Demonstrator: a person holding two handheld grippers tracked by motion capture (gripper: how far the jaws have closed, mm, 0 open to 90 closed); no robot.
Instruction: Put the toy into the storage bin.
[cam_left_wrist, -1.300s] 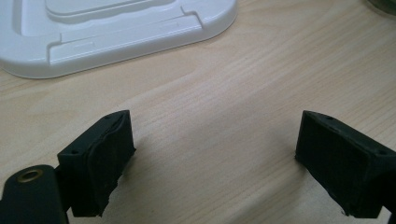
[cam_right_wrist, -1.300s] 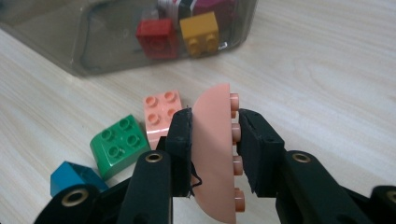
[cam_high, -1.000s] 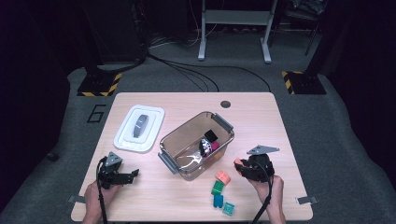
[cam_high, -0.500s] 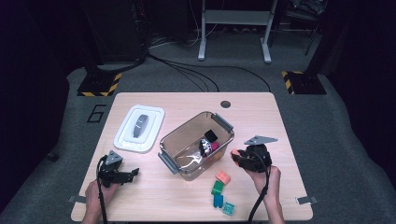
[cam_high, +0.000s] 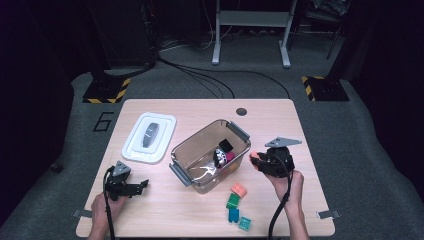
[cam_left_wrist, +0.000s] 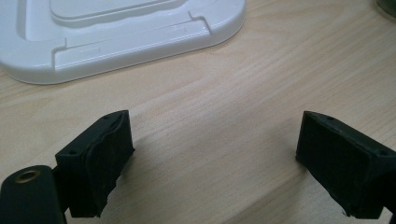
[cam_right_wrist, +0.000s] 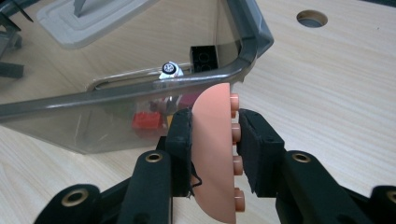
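Right gripper view: right gripper clamped on a peach brick, bottom edge cut off.

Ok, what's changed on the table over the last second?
The right claw, shut on a peach brick, has lifted toward the bin. The left claw, the lid and the loose bricks stayed put.

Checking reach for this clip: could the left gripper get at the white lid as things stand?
Probably yes. The left gripper stands open and empty on the table, and the white lid lies just ahead of its jaws with bare wood between; the clear bin sits off to the side.
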